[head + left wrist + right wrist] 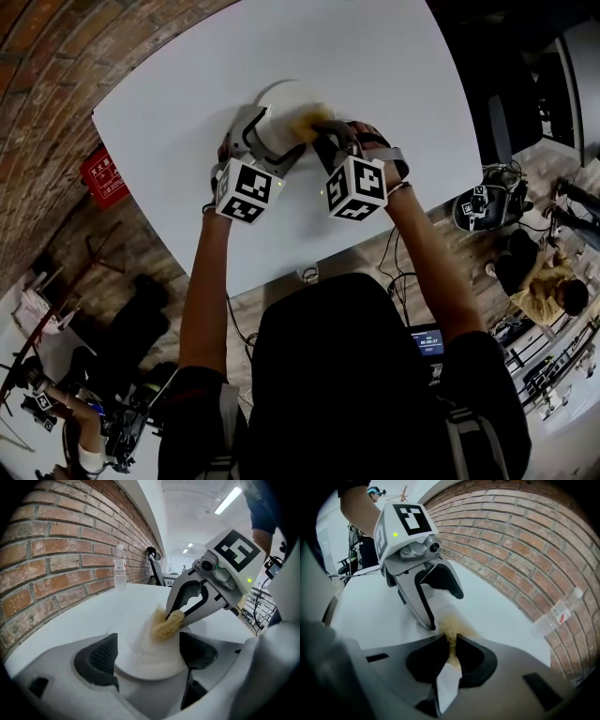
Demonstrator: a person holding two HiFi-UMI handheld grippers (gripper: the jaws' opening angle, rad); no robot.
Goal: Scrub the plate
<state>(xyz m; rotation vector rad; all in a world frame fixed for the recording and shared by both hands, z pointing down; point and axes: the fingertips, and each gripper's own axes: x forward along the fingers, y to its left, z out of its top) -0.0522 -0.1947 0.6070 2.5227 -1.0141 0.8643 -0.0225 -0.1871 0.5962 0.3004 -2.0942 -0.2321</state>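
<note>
A small white plate lies on the white table. My left gripper straddles its near side, with the pads against the rim on both sides, so it is shut on the plate. My right gripper is shut on a yellow fibrous sponge and presses it onto the plate's right part. The left gripper view shows the sponge pinched in the right gripper's tips and resting on the plate. In the right gripper view, the sponge sticks out from my shut right gripper.
A brick wall runs along the table's far side, with a clear plastic water bottle standing near it. A red sign sits on the floor at the left. People and gear stand on the floor around the table.
</note>
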